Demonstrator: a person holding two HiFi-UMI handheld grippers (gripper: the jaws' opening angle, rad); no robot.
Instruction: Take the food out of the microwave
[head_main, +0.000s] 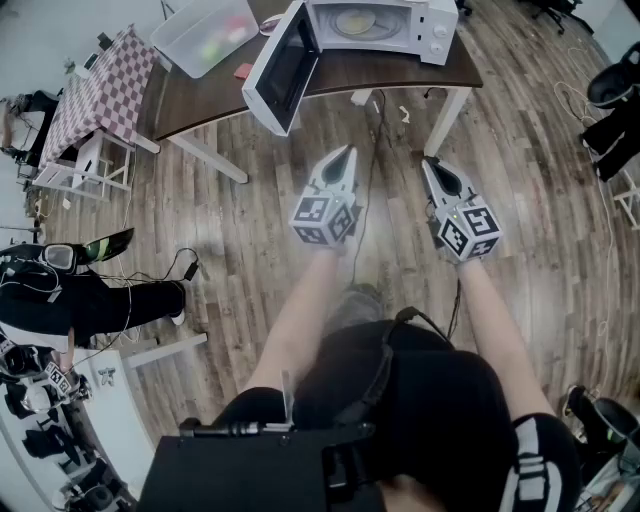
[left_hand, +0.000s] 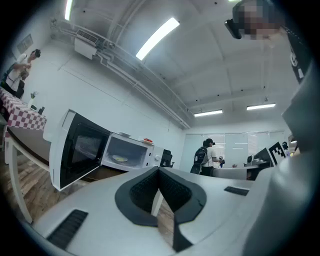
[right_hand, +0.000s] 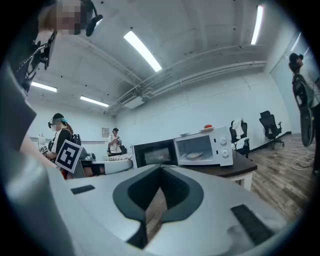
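Observation:
A white microwave (head_main: 385, 28) stands on a dark brown table (head_main: 330, 80), its door (head_main: 283, 70) swung wide open to the left. Inside lies a plate of yellowish food (head_main: 354, 22), also seen as the plate (left_hand: 120, 159) in the left gripper view and the plate (right_hand: 194, 155) in the right gripper view. My left gripper (head_main: 349, 152) and right gripper (head_main: 428, 161) hover side by side over the wooden floor, well short of the table. Both point level toward the microwave, shut and empty.
A clear plastic bin (head_main: 204, 34) sits on the table's left end. A checkered-cloth table (head_main: 95, 90) stands further left. Cables (head_main: 372, 170) trail across the floor under the table. A seated person's legs (head_main: 100, 300) are at the left; people (left_hand: 206, 156) stand behind.

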